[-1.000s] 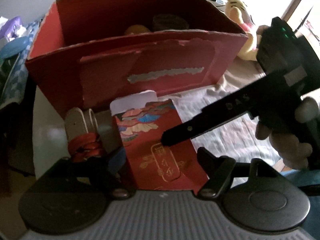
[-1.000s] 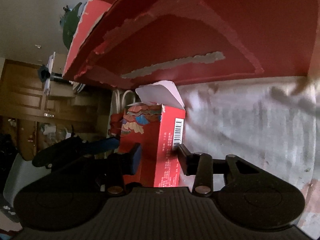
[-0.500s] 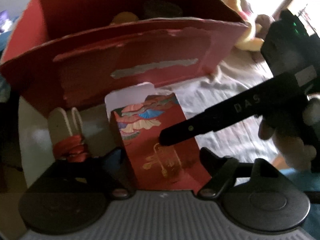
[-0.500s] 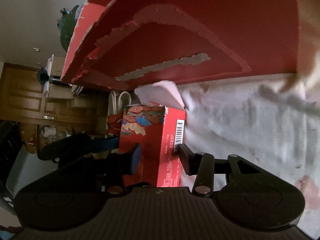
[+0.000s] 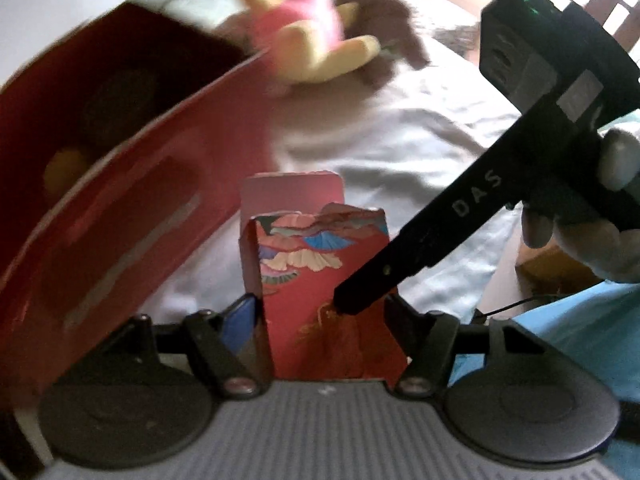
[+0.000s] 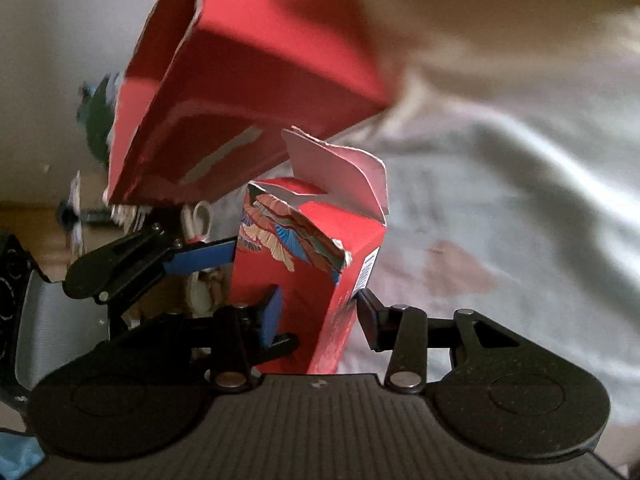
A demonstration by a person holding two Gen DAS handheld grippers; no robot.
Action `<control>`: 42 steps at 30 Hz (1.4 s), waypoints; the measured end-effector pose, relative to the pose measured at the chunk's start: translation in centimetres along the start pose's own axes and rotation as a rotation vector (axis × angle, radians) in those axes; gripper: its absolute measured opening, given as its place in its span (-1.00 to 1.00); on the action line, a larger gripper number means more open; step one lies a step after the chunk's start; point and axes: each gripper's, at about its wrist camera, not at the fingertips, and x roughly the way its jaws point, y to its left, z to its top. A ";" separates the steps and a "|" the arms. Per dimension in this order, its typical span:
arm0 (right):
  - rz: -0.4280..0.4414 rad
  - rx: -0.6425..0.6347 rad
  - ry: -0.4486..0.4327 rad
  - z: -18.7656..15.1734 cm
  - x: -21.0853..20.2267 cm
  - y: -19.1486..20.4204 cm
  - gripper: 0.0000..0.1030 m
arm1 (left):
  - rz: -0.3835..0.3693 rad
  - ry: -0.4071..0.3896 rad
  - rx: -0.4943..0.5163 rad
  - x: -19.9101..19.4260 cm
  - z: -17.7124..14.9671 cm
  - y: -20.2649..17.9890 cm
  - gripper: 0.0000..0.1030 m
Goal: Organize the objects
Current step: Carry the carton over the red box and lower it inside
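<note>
Fingers of both my grippers are closed on the same small red carton (image 5: 320, 280): my left gripper (image 5: 320, 316) clamps it across its wide painted face, blue pad on the left edge and black finger on the right, while my right gripper (image 6: 318, 312) pinches it from the side, one blue pad on the decorated face and the other finger by the barcode edge. I judge the double grasp is there to steady a light, half-torn carton whose white top flap (image 6: 340, 164) stands open, so it does not twist or crumple while I carry it. It is held upright, off the bedsheet (image 5: 400, 128), just near and to the right of the big red cardboard box (image 5: 120, 200), which I take to be where it belongs. That box's open top faces up and away; a dark round thing and something yellow lie inside, too blurred to name. Its torn near wall stands between the carton and the opening, so the carton would need to go up and over that rim. Further off on the sheet lies a yellow plush toy (image 5: 320, 44) in a pink top, well apart. My right hand (image 5: 592, 240) on the other gripper's handle crowds the right side.
</note>
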 end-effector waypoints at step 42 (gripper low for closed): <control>0.114 -0.409 -0.190 14.3 2.4 16.8 -0.12 | 0.284 -0.443 -0.313 -12.5 5.2 11.7 0.31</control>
